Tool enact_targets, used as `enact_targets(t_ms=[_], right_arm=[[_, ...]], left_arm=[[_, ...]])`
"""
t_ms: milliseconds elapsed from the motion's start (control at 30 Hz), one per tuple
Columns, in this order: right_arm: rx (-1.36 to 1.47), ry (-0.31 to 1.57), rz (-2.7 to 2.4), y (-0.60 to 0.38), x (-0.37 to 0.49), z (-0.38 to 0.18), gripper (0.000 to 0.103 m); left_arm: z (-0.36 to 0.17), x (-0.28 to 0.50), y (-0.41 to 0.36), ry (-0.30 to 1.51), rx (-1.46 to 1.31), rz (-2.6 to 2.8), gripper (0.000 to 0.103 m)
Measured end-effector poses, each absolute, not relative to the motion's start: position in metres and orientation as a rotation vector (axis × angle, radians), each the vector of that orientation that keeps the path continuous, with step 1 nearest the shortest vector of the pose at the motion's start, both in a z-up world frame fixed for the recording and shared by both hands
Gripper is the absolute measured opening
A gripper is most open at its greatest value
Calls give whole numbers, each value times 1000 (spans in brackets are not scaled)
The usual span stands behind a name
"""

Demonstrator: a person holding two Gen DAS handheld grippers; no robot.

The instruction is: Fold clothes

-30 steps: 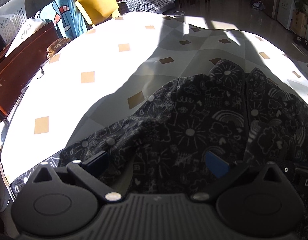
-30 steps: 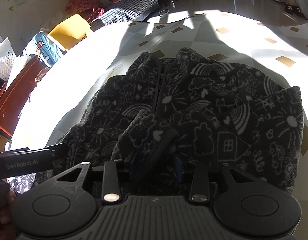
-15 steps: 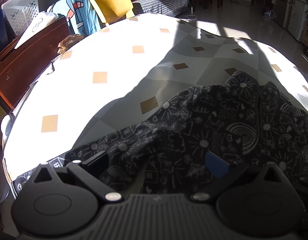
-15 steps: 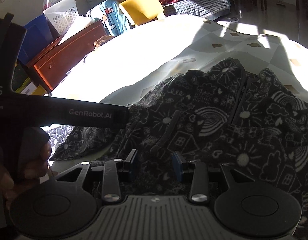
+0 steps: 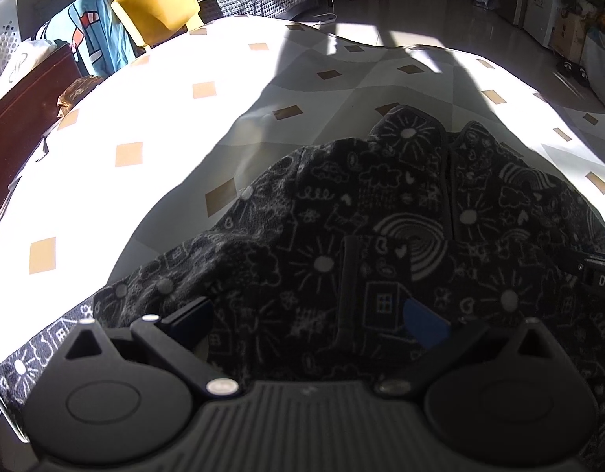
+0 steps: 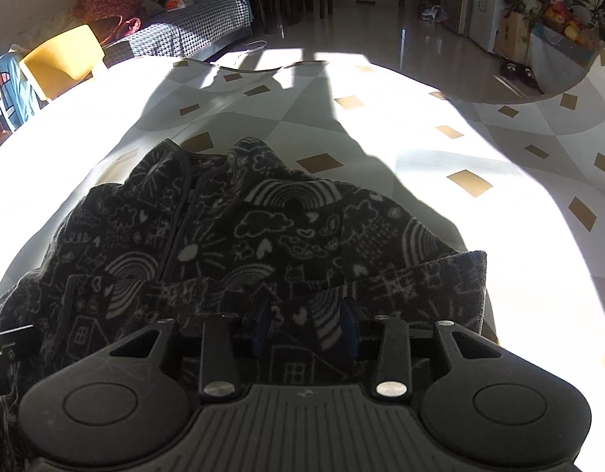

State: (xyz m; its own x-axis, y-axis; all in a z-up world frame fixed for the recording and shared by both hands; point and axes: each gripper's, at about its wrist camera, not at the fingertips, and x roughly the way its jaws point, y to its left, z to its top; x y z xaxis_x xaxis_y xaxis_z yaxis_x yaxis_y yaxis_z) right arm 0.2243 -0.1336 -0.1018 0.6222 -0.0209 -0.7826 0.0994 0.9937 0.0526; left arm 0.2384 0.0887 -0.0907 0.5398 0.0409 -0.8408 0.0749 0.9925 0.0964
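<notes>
A black fleece jacket [image 5: 381, 228] with white doodle print lies on the table, collar at the far end, partly folded over itself. It also shows in the right wrist view [image 6: 239, 232]. My left gripper [image 5: 306, 320] is open, its fingers wide apart over the near part of the jacket, holding nothing. My right gripper [image 6: 304, 324] has its blue pads partly closed with a fold of the jacket's near hem between them. The tip of the left gripper [image 6: 9, 340] shows at the left edge of the right wrist view.
The table [image 5: 145, 118] has a white cloth with tan diamonds, half in bright sun. A yellow chair [image 5: 157, 8] and a blue garment [image 5: 94, 39] stand beyond its far left edge. A dark wooden cabinet [image 5: 19, 98] is at the left.
My right gripper has swung right, from the jacket's left side to its near right hem, and a fold now lies between its pads. My left gripper stayed open and shifted slightly.
</notes>
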Motion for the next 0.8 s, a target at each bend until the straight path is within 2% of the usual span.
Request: enact_targets(t_ms=[333, 400, 433, 533, 667, 800], right_arm=[[-10, 919, -87, -122, 229, -121, 46], [-34, 920, -89, -118, 229, -124, 40], [-46, 921, -89, -116, 230, -126, 26], [-47, 919, -101, -116, 231, -126, 9], [-11, 900, -130, -123, 233, -122, 5], [18, 782, -173, -129, 232, -106, 4]], left_arm=[[-110, 248, 68, 1054, 172, -59, 103], [-113, 250, 69, 1070, 174, -57, 103], [-114, 250, 69, 1076, 176, -56, 103], [-118, 252, 70, 1096, 184, -47, 103], [-122, 254, 73, 1122, 190, -30, 103], [-123, 257, 78, 1142, 178, -13, 103]])
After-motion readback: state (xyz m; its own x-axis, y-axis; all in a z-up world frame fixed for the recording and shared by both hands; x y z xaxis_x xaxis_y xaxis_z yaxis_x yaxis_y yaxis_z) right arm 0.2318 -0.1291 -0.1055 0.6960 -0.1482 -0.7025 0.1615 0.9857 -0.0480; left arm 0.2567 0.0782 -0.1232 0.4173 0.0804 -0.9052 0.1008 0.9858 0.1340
